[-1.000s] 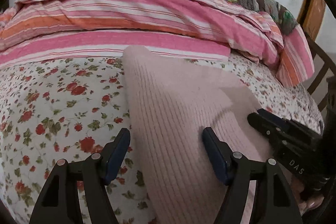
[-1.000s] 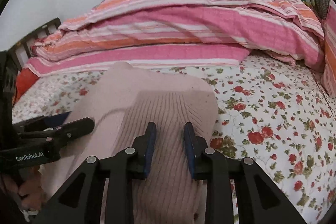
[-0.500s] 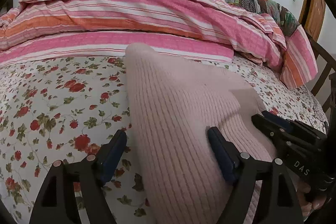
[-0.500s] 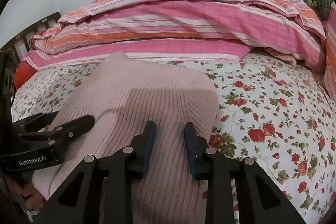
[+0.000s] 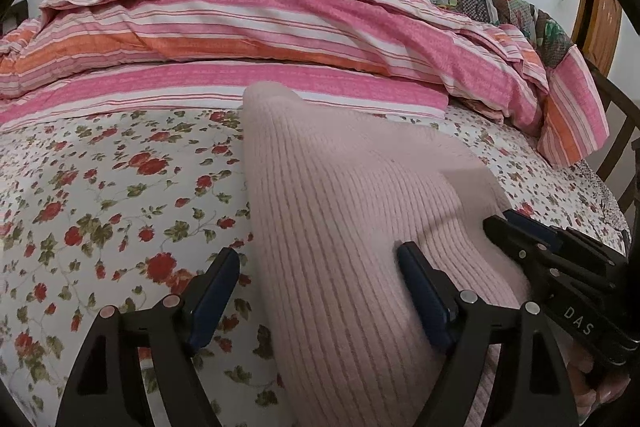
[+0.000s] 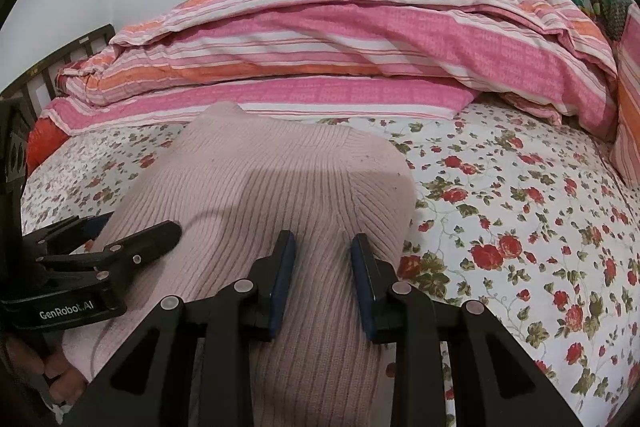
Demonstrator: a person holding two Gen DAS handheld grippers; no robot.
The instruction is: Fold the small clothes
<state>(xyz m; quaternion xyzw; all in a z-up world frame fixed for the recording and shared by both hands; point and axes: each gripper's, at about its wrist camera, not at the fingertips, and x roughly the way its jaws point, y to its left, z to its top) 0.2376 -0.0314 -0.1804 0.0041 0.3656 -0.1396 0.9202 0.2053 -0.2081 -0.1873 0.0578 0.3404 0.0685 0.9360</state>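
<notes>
A: Where is the soft pink ribbed knit top [image 5: 352,227]?
B: On the flowery bed sheet [image 5: 100,203], near the striped pink quilt [image 5: 248,27].
A: And the grippers?
B: The left gripper [image 5: 316,287] gapes wide over the top's left edge, gripping nothing. The right gripper [image 6: 323,269] pinches a fold of the top.

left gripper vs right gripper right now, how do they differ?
The left gripper has its jaws spread wide; the right gripper has them much narrower. The left straddles the pink knit sweater's edge, with one finger over the floral bedsheet; the right sits wholly over the sweater, and whether it pinches the knit is unclear. Both are black with blue pads and tilt down over the same sweater.
</notes>
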